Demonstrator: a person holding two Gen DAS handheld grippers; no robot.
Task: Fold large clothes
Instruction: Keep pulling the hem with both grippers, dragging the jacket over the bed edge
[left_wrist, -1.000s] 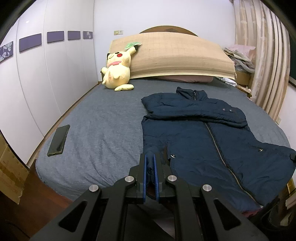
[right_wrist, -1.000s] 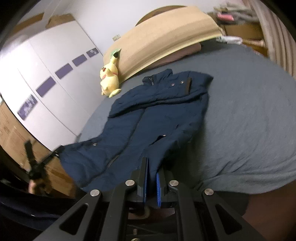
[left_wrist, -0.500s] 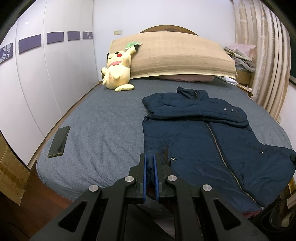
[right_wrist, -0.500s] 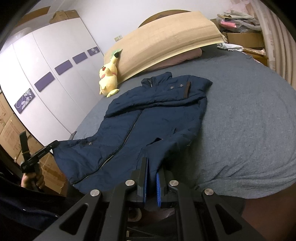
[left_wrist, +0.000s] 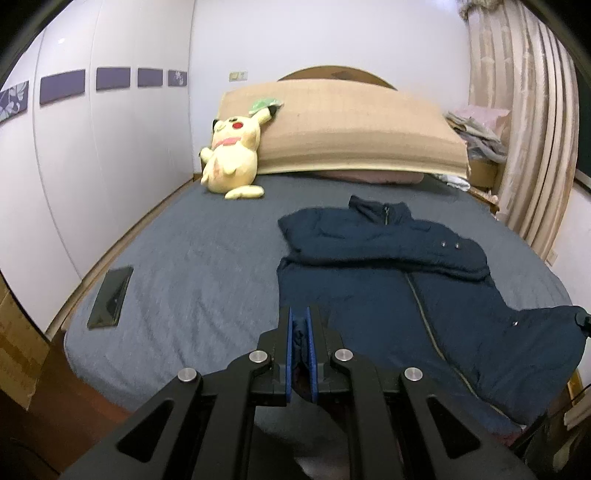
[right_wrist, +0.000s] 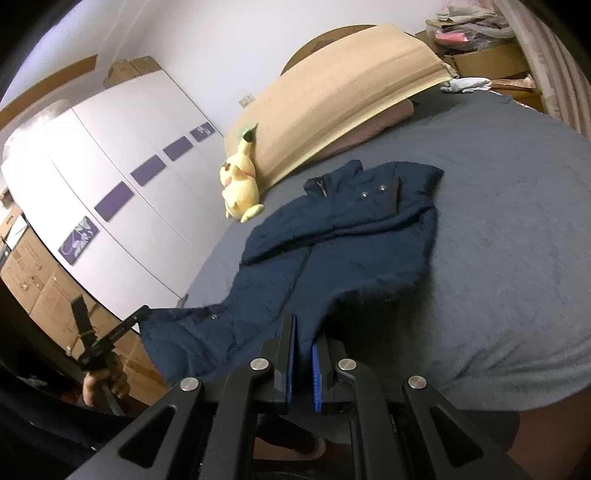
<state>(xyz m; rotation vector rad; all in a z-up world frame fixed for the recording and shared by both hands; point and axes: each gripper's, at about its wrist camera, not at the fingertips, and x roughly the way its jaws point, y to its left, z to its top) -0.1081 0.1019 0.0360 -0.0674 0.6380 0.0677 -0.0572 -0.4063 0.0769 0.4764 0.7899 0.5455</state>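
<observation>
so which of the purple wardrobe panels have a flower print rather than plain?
The two end ones of the row: the near-end panel and the far-end panel by the bed's head. The three between them are plain purple.

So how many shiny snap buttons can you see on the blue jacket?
4 in the left wrist view: two side by side on the folded sleeve across the jacket, one lower right, one near the right edge. Folds may hide more.

- One navy jacket (left_wrist: 388, 288) on one bed (left_wrist: 207, 266).
- Two hand-held grippers: left hand-held gripper (left_wrist: 300, 332), right hand-held gripper (right_wrist: 304, 350).
- One yellow plush toy (left_wrist: 231, 158).
- One black phone (left_wrist: 110, 297).
- One tan mat (left_wrist: 354, 129) at the headboard.
</observation>
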